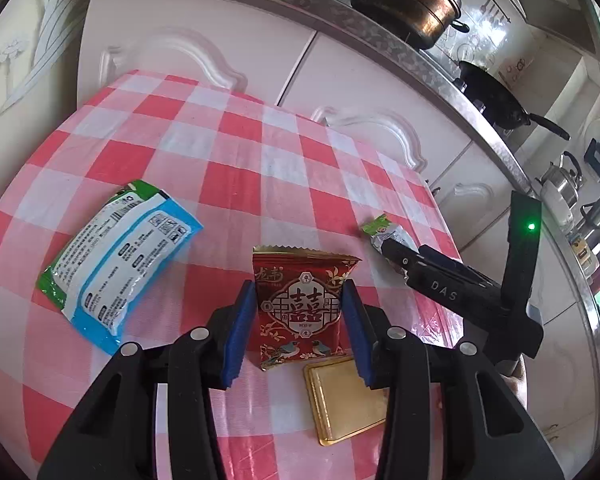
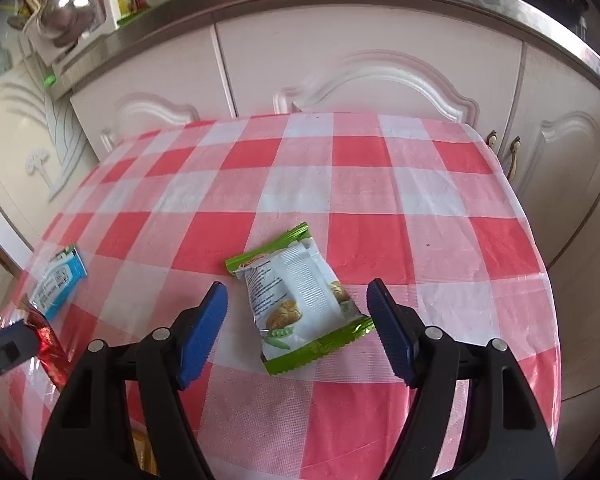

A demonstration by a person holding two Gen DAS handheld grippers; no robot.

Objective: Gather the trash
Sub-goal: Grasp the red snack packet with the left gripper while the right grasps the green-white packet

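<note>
While the red packet (image 1: 300, 304) stands pinched between the left gripper's (image 1: 298, 320) fingers above the bench (image 1: 228, 184), the right gripper's (image 2: 296, 328) fingers spread around a green packet (image 2: 296, 300); a gold tray (image 1: 344, 396) sits partly hidden.

Bright daylight in both views, no harsh shadows, just soft faint ones under wrappers. Sheen on plastic checked cloth (image 2: 340, 200) over bench, glare on steel counter edge (image 1: 440, 72). Heavy fisheye bend, cabinet doors (image 2: 380, 72) curve, dark vignette in corners. Centre sharp, edges soft and smeary. Far right of left view blown out a bit.
</note>
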